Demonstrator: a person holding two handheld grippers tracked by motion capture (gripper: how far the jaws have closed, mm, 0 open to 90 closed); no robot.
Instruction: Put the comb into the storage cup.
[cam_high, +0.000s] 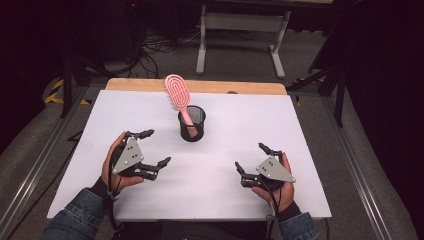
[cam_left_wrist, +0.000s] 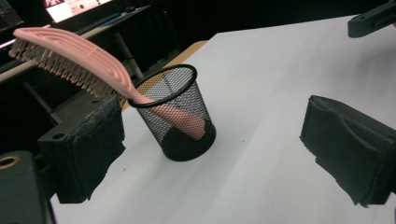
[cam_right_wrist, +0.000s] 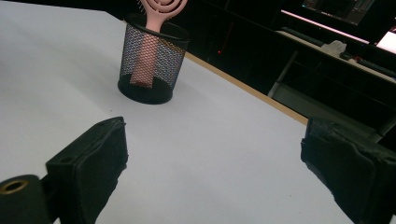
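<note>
Now my left gripper (cam_high: 155, 148) and right gripper (cam_high: 250, 157) rest on the white counter (cam_high: 320, 150), fingers spread, holding nothing. Between them, farther off, the pink brush (cam_high: 178, 95) leans handle-down in the mesh cup (cam_high: 192, 124).

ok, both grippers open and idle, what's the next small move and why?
Probably bring the left gripper forward toward the pink brush. Its handle stands in the black mesh cup, head leaning out over the rim, free to grasp. The left gripper is nearer, open and holds nothing; the right gripper lies farther off.
</note>
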